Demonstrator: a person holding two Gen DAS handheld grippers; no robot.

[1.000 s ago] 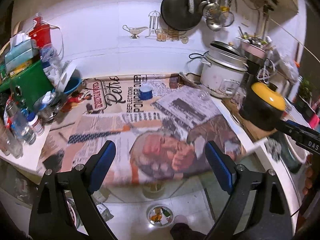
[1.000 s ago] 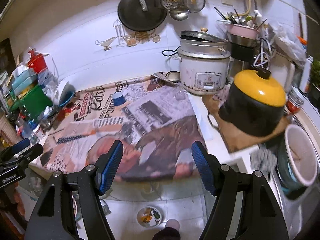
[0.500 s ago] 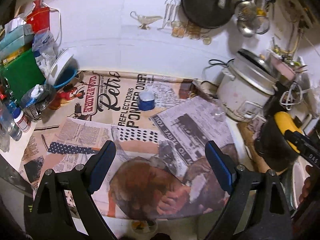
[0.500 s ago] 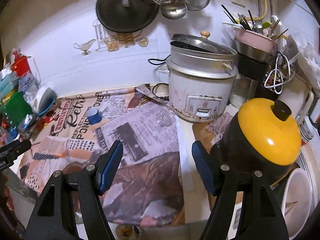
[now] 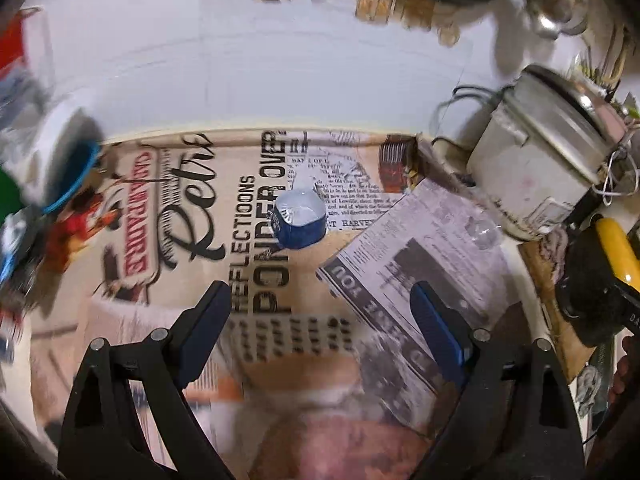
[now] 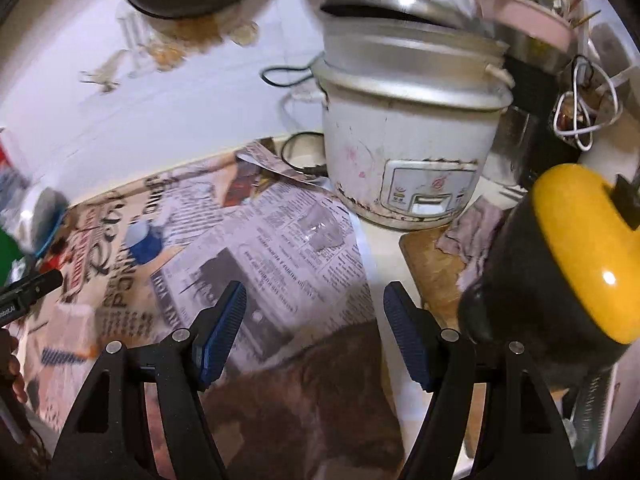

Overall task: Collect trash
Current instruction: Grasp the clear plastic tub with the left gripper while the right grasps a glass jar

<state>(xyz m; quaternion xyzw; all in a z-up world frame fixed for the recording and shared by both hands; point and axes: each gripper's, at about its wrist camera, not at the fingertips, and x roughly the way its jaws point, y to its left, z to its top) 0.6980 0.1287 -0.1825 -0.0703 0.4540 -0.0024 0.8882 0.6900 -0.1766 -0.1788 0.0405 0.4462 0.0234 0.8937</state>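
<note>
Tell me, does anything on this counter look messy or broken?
Yes. A squashed blue and white cup lies on the newspaper, and a crumpled clear plastic piece lies near the rice cooker, whose white body looks scuffed and chipped along the bottom edge.

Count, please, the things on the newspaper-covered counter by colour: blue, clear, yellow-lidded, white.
Blue and white cup: 1
Clear plastic cup: 1
Black pot with yellow lid: 1
White rice cooker: 1
Total: 4
</note>
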